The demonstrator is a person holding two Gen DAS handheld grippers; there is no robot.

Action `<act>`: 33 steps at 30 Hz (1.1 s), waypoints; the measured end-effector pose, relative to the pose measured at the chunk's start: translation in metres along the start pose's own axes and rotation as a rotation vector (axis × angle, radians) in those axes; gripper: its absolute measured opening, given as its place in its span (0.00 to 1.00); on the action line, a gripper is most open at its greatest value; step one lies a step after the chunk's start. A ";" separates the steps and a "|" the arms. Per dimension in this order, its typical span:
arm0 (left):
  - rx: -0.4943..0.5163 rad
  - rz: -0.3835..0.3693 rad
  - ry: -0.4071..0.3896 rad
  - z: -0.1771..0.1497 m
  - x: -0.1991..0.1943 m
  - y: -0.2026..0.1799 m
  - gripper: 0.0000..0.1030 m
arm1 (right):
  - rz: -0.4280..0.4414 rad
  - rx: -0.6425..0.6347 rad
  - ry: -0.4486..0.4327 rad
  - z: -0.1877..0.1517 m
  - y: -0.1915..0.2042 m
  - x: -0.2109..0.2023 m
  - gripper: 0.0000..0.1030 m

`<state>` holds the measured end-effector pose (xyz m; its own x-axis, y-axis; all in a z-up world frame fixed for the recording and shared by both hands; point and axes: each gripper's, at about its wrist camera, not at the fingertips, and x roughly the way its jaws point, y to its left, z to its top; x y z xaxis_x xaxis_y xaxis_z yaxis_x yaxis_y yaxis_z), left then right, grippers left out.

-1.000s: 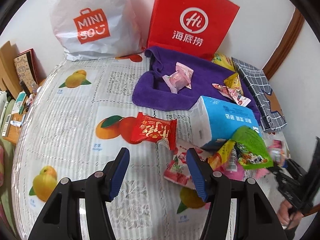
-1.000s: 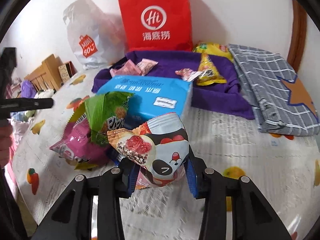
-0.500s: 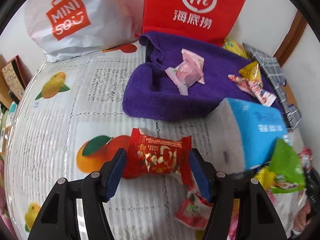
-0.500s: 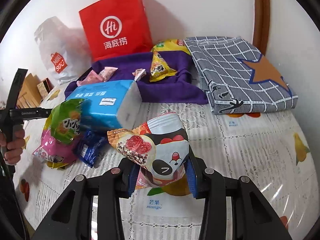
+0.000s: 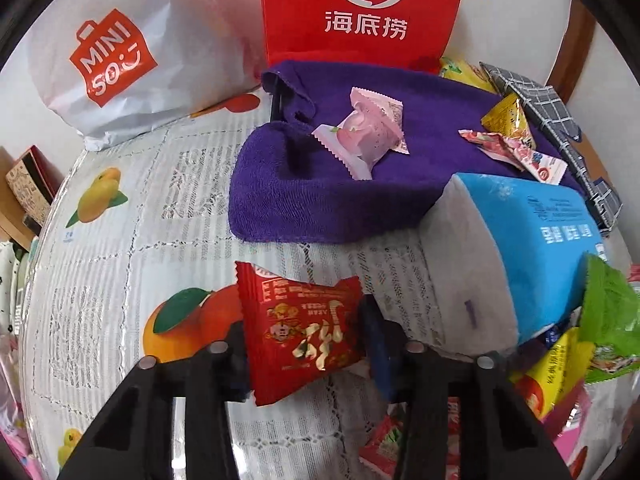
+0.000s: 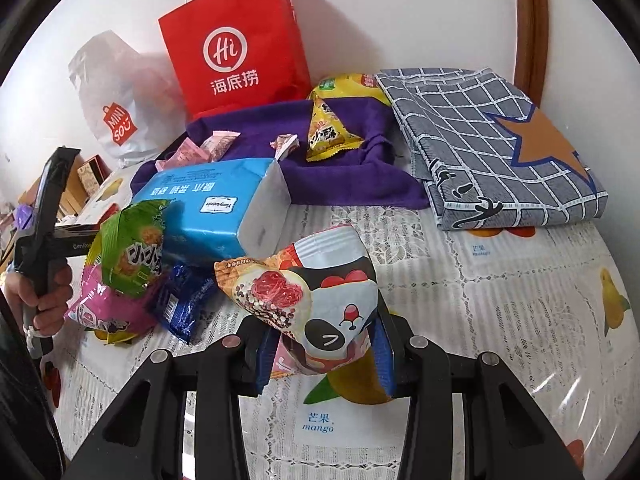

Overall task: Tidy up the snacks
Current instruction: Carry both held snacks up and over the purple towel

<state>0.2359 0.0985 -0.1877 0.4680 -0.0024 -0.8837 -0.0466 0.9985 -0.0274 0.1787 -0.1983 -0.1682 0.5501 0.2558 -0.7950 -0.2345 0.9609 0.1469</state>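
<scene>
1. The left gripper (image 5: 306,344) had just been closing and was clamped on the red snack packet (image 5: 300,330), its blue pads pressing both sides, low over the fruit-print tablecloth (image 5: 120,264).
2. The right gripper (image 6: 320,346) was clamped on a white cartoon-face snack bag (image 6: 320,288).
3. At 12 o'clock from that bag lay a purple towel (image 6: 340,176) bearing a yellow packet (image 6: 328,134).
4. At 10 o'clock sat a blue tissue pack (image 6: 208,212); at 9 o'clock, the green snack bag (image 6: 132,252).
</scene>
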 end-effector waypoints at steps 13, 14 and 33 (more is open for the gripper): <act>-0.046 -0.074 -0.071 -0.009 -0.066 0.007 0.38 | -0.009 0.009 -0.045 0.006 0.008 -0.032 0.40; -0.047 -0.080 -0.081 -0.009 -0.075 0.005 0.38 | -0.012 0.008 -0.048 0.007 0.010 -0.035 0.40; -0.036 -0.186 -0.163 0.008 -0.142 -0.032 0.38 | -0.050 -0.008 -0.141 0.067 0.038 -0.079 0.39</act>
<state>0.1779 0.0672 -0.0578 0.6074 -0.1745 -0.7750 0.0237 0.9791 -0.2019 0.1797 -0.1752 -0.0604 0.6683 0.2206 -0.7105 -0.2101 0.9721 0.1043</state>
